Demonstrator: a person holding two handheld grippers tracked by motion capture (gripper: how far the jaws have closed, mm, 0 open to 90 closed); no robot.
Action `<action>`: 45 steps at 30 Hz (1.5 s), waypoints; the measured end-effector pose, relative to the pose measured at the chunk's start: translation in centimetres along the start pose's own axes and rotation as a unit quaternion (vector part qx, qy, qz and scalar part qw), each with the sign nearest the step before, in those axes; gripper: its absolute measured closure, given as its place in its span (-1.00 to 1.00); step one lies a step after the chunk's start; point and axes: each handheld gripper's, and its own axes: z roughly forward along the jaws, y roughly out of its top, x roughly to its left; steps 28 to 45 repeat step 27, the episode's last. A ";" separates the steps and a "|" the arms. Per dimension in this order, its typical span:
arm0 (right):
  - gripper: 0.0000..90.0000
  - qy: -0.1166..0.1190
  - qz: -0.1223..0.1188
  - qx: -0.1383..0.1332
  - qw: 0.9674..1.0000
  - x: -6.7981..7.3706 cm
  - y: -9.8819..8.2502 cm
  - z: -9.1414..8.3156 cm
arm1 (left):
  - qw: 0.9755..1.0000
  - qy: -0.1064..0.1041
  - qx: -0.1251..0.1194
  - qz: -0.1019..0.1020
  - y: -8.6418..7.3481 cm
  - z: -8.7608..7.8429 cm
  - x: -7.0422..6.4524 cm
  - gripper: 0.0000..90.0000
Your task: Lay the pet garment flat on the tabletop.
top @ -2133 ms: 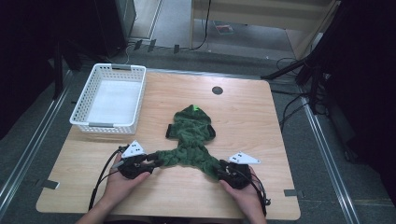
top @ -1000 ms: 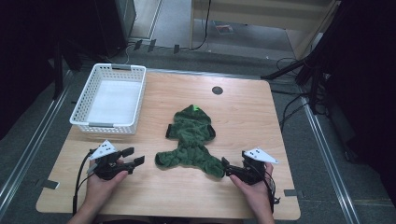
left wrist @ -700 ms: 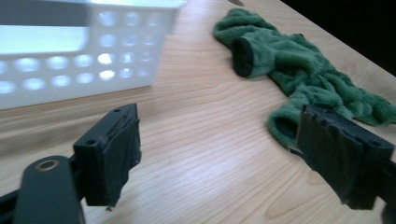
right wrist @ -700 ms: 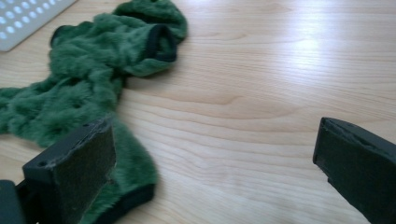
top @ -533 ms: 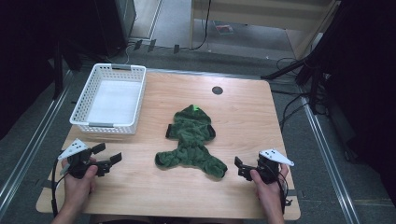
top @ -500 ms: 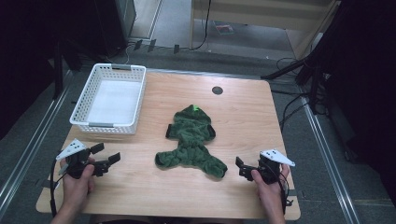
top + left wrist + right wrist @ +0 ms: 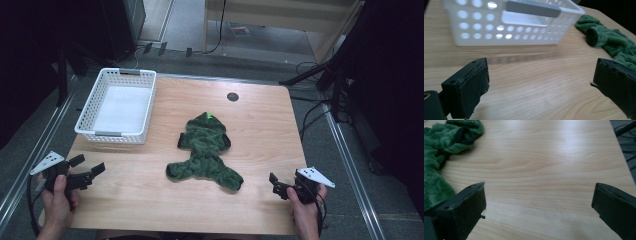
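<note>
Left gripper (image 7: pixel 89 167) and right gripper (image 7: pixel 276 185) both spread wide, empty, at the table's (image 7: pixel 260 130) near corners, well apart from green fleece garment (image 7: pixel 206 153); white basket (image 7: pixel 118 105) beyond.

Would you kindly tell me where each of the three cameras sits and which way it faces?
High view: above the person's side, looking forward and down on the wooden table; both hands, left gripper and right gripper show.
Left gripper view: on the left gripper, past its spread jaws toward the white perforated plastic basket.
Right gripper view: on the right gripper, past its spread jaws across bare tabletop.
All three share the fuzzy green garment.
</note>
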 end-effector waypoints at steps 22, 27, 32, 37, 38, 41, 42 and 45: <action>-1.00 -0.018 0.019 0.010 1.000 -2.6 -1.7 -0.5 | 0.999 0.044 0.014 0.028 -0.4 -0.2 1.7 -0.98; -1.00 -0.019 0.019 0.013 1.000 -2.6 -1.6 -0.4 | 0.998 0.050 0.019 0.032 -0.5 0.0 1.6 -0.98; -1.00 -0.019 0.019 0.013 1.000 -2.6 -1.6 -0.4 | 0.998 0.050 0.019 0.032 -0.5 0.0 1.6 -0.98; -1.00 -0.019 0.019 0.013 1.000 -2.6 -1.6 -0.4 | 0.998 0.050 0.019 0.032 -0.5 0.0 1.6 -0.98; -1.00 -0.019 0.019 0.013 1.000 -2.6 -1.6 -0.4 | 0.998 0.050 0.019 0.032 -0.5 0.0 1.6 -0.98; -1.00 -0.019 0.019 0.013 1.000 -2.6 -1.6 -0.4 | 0.998 0.050 0.019 0.032 -0.5 0.0 1.6 -0.98; -1.00 -0.019 0.019 0.013 1.000 -2.6 -1.6 -0.4 | 0.998 0.050 0.019 0.032 -0.5 0.0 1.6 -0.98; -1.00 -0.019 0.019 0.013 1.000 -2.6 -1.6 -0.4 | 0.998 0.050 0.019 0.032 -0.5 0.0 1.6 -0.98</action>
